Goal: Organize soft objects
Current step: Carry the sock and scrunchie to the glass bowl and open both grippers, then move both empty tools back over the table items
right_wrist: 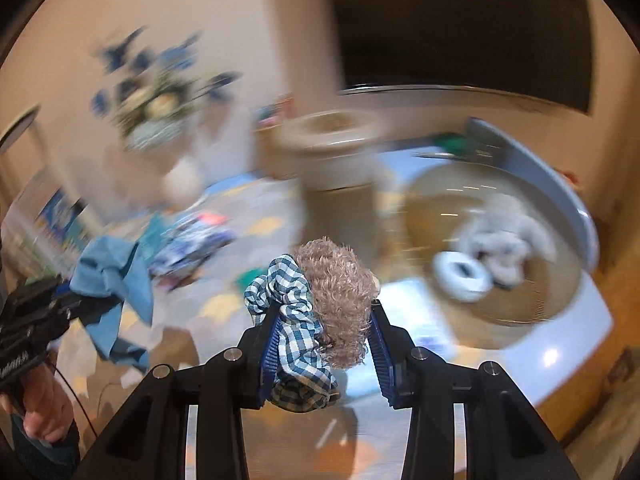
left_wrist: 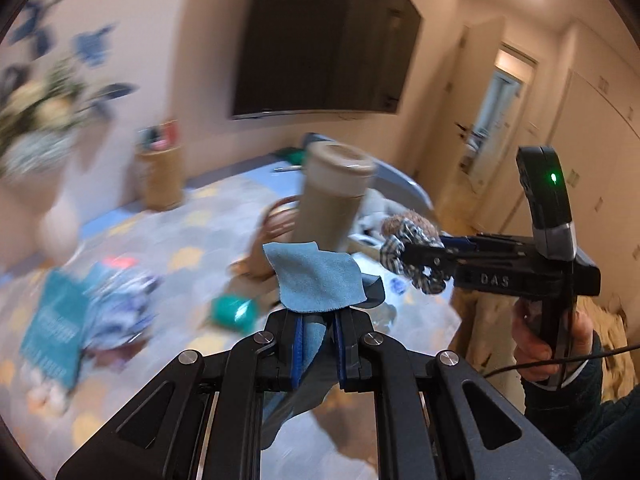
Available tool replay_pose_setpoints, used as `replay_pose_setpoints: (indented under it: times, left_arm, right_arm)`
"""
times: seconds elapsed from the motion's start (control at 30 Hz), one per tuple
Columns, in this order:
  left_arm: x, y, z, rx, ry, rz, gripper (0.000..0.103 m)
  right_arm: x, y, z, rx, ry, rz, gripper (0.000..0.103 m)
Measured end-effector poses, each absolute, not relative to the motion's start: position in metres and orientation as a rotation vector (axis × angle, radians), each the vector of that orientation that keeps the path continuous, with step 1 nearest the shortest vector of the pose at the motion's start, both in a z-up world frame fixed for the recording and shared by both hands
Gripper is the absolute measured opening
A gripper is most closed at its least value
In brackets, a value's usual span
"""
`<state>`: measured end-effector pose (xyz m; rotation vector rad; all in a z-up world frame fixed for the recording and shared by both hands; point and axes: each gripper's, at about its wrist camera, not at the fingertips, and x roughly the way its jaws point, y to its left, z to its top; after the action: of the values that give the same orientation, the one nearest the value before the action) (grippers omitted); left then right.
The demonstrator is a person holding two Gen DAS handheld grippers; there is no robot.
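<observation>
My left gripper [left_wrist: 318,320] is shut on a light blue cloth [left_wrist: 316,276], which folds over the fingertips and hangs down between them. The right wrist view shows the same cloth [right_wrist: 112,276] dangling from that gripper [right_wrist: 68,300] at the left. My right gripper [right_wrist: 324,320] is shut on two scrunchies pressed together: a blue-and-white checked scrunchie [right_wrist: 288,292] and a tan furry scrunchie [right_wrist: 340,280]. From the left wrist view, this gripper [left_wrist: 416,258] comes in from the right with the scrunchies [left_wrist: 412,240], just right of the cloth. Both grippers are above the table.
A tall beige tumbler [left_wrist: 334,196] stands just behind both grippers. A round woven basket [right_wrist: 556,292] at the right holds fluffy grey-white items [right_wrist: 500,248]. A flower vase [left_wrist: 40,120], a wooden holder [left_wrist: 160,176], teal books [left_wrist: 60,320] and a green object [left_wrist: 234,312] crowd the patterned table.
</observation>
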<state>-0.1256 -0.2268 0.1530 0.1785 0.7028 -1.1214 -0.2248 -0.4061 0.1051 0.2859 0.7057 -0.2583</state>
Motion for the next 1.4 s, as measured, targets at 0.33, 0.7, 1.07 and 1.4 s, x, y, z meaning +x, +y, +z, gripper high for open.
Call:
replay_pose_setpoints:
  times: [0.33,0.7,1.07,1.4]
  left_arm:
    - [-0.151,-0.362,0.172,0.209,0.709,-1.212,0.010]
    - [-0.131,-0.467,0.191,0.201,0.702,-1.110,0.040]
    - [-0.149,-0.454,0.193,0.170,0.728,-1.165,0.064]
    - [-0.190,-0.354,0.231,0.229,0.603,-1.107,0.070]
  right_arm:
    - [-0.252,-0.514,0.123,0.344,0.641,-0.448,0.040]
    - [-0.228,-0.619,0.125,0.544,0.665,-0.555,0.064]
    - [-0.261,-0.624,0.115,0.553,0.689,-0.575,0.076]
    - [-0.292,-0.547,0.135,0.462,0.647,-0.525,0.076]
